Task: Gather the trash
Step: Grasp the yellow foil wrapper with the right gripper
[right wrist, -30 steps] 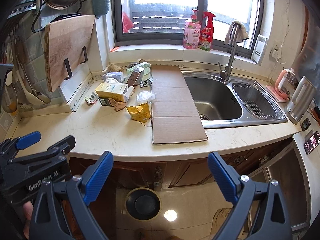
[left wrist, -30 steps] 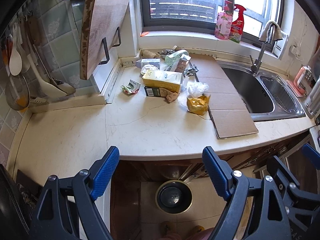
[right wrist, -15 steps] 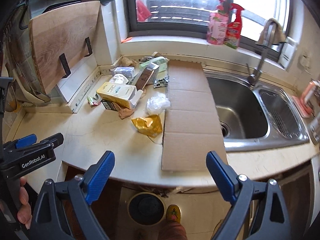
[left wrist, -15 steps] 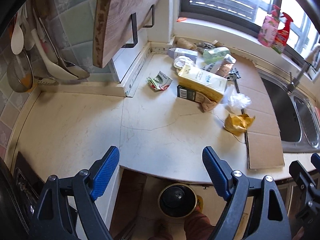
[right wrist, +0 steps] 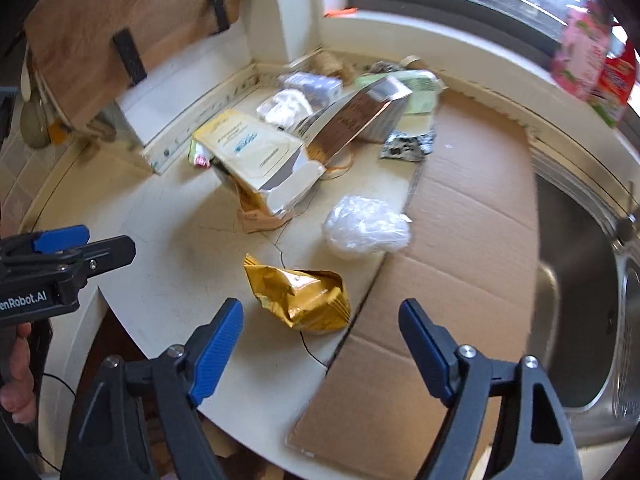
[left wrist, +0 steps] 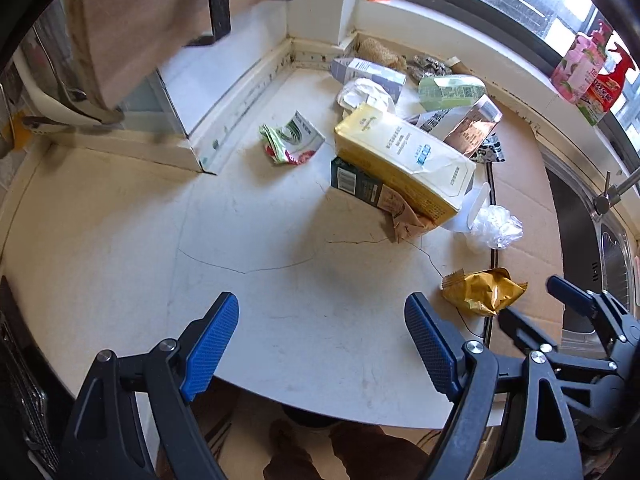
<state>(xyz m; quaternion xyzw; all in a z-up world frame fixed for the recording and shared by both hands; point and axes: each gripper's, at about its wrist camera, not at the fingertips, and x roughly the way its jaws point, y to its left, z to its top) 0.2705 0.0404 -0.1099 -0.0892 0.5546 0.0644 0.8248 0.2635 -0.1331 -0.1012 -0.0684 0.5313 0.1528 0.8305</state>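
Two hand-held claws hover over a cluttered kitchen counter [left wrist: 120, 240] strewn with trash. The left claw [left wrist: 322, 344] is spread wide and grips nothing, poised above a bare, cracked stretch of the pale surface near its front edge. The right claw [right wrist: 320, 344], likewise spread wide and empty, sits just short of a crumpled gold foil wrapper [right wrist: 300, 300] that lies on the counter touching the edge of a flattened cardboard sheet [right wrist: 460, 240]. Beyond the wrapper, a wad of clear plastic [right wrist: 366, 228] rests at the cardboard's edge. Farther back, a yellow carton [left wrist: 404, 160] lies tilted across a dark green box [left wrist: 356, 182] and a scrap of brown paper [left wrist: 408, 222]. A crushed green-and-white packet [left wrist: 290, 138] lies apart to the left of the carton, near the wall trim. More boxes and wrappers are heaped in the corner beneath the window sill, among them a copper-coloured box [right wrist: 356, 120] leaning across the pile. A steel sink [right wrist: 580, 280] sits at the cardboard's right side. A wooden cutting board [right wrist: 120, 20] hangs on the wall at left. The right wrist view is blurred.
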